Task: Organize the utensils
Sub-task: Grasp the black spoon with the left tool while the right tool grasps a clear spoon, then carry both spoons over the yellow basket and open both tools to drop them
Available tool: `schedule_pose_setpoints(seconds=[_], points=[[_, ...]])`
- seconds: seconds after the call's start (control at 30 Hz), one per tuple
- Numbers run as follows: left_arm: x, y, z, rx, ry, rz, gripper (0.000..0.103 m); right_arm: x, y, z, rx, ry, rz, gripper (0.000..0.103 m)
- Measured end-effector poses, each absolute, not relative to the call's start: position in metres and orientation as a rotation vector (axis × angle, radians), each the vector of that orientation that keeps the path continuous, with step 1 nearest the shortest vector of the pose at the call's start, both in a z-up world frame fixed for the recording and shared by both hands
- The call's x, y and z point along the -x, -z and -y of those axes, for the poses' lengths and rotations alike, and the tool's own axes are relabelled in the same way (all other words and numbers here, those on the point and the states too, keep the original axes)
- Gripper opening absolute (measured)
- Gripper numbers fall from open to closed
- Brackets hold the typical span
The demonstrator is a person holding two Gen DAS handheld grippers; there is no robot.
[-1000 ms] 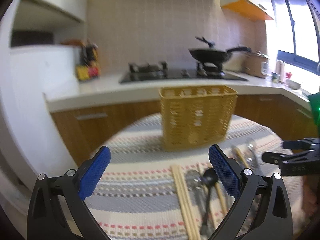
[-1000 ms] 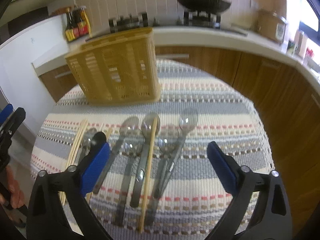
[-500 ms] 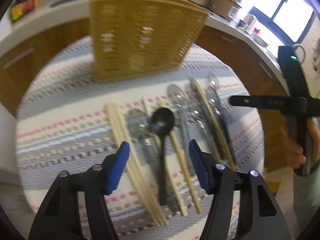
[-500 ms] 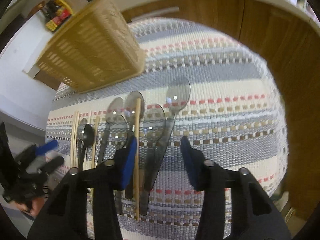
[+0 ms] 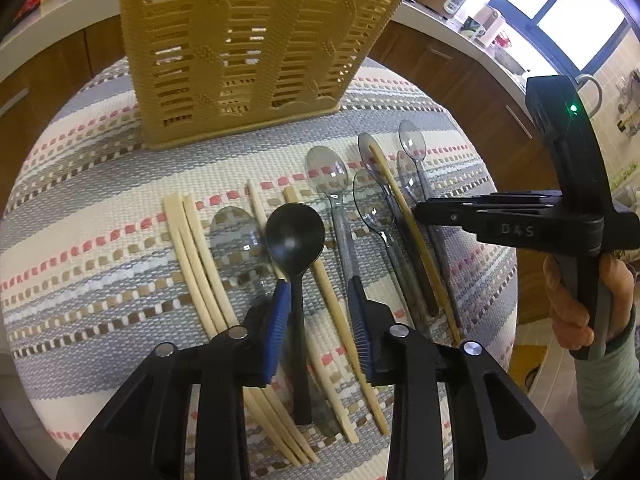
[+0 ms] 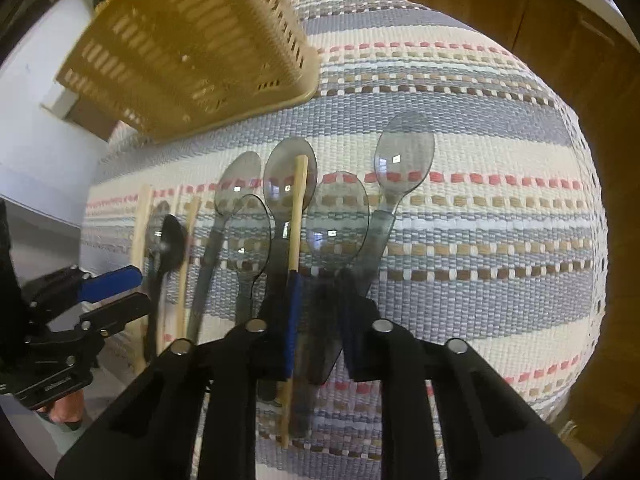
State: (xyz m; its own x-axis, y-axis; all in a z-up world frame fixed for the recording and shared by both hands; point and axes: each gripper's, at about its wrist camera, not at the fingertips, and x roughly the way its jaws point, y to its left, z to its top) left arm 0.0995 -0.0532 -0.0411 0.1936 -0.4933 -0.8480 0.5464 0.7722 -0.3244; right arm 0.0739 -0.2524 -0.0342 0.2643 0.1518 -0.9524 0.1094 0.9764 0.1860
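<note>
Both grippers are lowered over utensils lying in a row on the striped cloth [image 5: 100, 264]. The left gripper [image 5: 318, 300], fingers narrowed but not closed, straddles the handle of the black spoon [image 5: 296, 236] and a chopstick [image 5: 332, 304]. The right gripper [image 6: 320, 292], fingers likewise narrow, brackets a smoky clear spoon [image 6: 338, 220] beside a chopstick [image 6: 296, 216]. The yellow basket [image 5: 248, 48] stands just behind; no utensil shows through its slots. By appearance, sorting has barely begun: every piece remains to be lifted.
</note>
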Motion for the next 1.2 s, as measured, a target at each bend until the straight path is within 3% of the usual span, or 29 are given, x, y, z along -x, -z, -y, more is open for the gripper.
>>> schedule_pose_setpoints(seconds=[0.53, 0.6, 0.73, 1.03, 1.2], points=[[-0.116, 0.061, 0.097, -0.191, 0.657, -1.180, 0.024, -0.096, 0.043, 0.226, -0.114, -0.012, -1.353, 0.010], [-0.116, 0.066, 0.100, -0.206, 0.638, -1.172, 0.006, -0.093, 0.043, 0.223, -0.110, -0.020, -1.342, 0.010], [-0.114, 0.066, 0.108, -0.205, 0.619, -1.145, 0.005, -0.085, 0.039, 0.218, -0.130, -0.054, -1.318, 0.010], [-0.108, 0.020, 0.093, -0.062, 0.644, -0.984, 0.005, -0.061, -0.008, 0.222, -0.188, -0.166, -1.095, 0.010], [-0.114, -0.037, 0.084, 0.020, 0.652, -0.810, 0.005, -0.049, -0.068, 0.220, -0.131, -0.224, -0.881, 0.010]])
